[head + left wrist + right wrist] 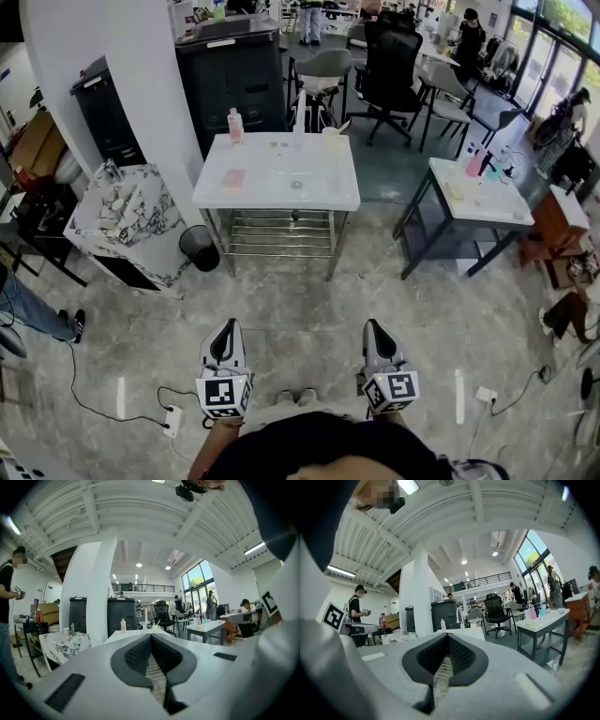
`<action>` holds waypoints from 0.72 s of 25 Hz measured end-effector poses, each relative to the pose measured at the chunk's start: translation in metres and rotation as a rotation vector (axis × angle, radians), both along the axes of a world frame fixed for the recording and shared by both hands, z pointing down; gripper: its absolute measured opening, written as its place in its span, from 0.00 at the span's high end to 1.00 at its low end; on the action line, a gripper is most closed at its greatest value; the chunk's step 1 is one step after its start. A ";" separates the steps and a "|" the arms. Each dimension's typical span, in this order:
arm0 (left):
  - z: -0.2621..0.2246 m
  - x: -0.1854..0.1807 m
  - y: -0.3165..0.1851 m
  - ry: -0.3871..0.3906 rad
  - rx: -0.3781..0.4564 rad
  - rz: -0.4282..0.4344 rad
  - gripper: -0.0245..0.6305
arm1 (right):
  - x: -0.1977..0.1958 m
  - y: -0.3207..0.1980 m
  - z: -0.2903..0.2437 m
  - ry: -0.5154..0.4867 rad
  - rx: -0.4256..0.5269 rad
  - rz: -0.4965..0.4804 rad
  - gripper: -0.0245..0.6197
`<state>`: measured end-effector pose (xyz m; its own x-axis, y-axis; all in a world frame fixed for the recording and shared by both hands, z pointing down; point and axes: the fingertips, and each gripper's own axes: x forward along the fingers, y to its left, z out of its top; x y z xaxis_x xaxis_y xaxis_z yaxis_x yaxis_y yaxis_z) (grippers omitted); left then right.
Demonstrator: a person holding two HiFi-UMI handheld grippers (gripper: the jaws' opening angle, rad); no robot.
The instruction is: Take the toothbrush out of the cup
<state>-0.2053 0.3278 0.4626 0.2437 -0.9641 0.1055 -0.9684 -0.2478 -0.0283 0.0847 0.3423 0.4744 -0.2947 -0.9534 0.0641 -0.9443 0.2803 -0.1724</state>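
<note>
A white table stands some way ahead of me across the floor. At its far right corner is a pale cup with a toothbrush leaning out of it. In the left gripper view the cup shows small, just above the jaw tips. My left gripper and right gripper are held low and close to my body, far short of the table. Both point level at it. The left gripper is shut and empty, its pads meeting at the tips. The right gripper is shut and empty too.
A pink bottle stands at the table's far left. A marble-patterned cabinet and a black bin stand left of the table, a second table to the right. Office chairs stand behind. A power strip with its cable lies on the floor.
</note>
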 end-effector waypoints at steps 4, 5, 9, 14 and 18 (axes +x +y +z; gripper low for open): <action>0.001 0.003 0.002 -0.003 -0.006 -0.005 0.96 | 0.001 -0.001 -0.002 0.004 0.023 -0.019 0.95; 0.001 0.003 0.002 -0.003 -0.007 -0.005 0.96 | -0.001 -0.001 -0.004 -0.016 0.031 -0.037 0.95; 0.001 0.001 0.002 -0.004 -0.005 -0.008 0.96 | -0.009 -0.006 -0.006 -0.076 0.036 -0.091 0.44; 0.002 -0.002 0.002 0.000 -0.006 -0.015 0.96 | -0.007 -0.013 0.005 0.036 -0.005 -0.069 0.21; 0.004 0.001 0.001 -0.003 -0.010 -0.021 0.96 | 0.006 -0.017 0.008 0.053 -0.029 -0.035 0.21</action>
<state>-0.2048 0.3290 0.4662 0.2233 -0.9678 0.1160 -0.9732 -0.2280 -0.0290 0.0912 0.3252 0.4828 -0.3233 -0.9401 0.1082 -0.9420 0.3088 -0.1312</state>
